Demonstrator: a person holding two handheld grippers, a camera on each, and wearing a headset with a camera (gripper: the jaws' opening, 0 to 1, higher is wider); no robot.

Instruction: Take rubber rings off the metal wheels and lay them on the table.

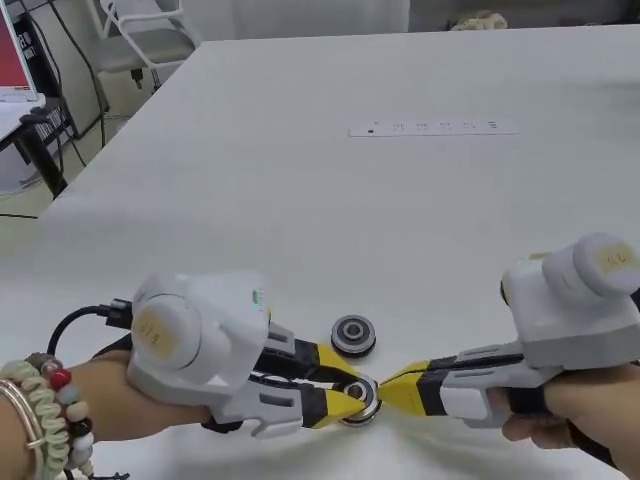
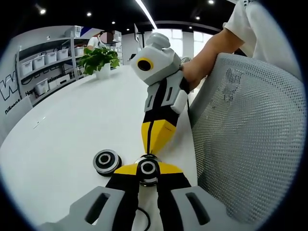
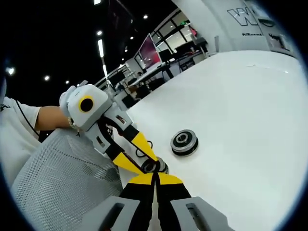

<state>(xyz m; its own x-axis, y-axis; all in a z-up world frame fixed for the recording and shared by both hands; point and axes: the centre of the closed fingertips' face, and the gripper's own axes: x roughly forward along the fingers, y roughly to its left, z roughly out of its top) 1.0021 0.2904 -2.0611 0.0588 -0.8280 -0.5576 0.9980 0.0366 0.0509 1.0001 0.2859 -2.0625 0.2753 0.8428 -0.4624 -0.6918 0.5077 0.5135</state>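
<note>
A small metal wheel [image 1: 361, 399] with a dark rubber ring is held just above the white table [image 1: 300, 180], near its front edge. My left gripper [image 1: 347, 394] is shut on this wheel [image 2: 148, 168], a yellow jaw on each side. My right gripper [image 1: 386, 392] comes in from the right, jaws shut together, tips pinching the ring at the wheel's rim [image 3: 156, 166]. In the left gripper view the right gripper [image 2: 152, 153] meets the wheel from above. A second wheel [image 1: 353, 335] with its ring on lies flat on the table just behind [image 2: 107, 161] [image 3: 184, 142].
A white power strip [image 1: 432, 127] lies far back on the table. A grey mesh chair back [image 2: 240, 134] stands close behind the grippers. White chairs [image 1: 140, 35] stand off the table's far left corner. A potted plant [image 2: 98, 60] sits at the table's far end.
</note>
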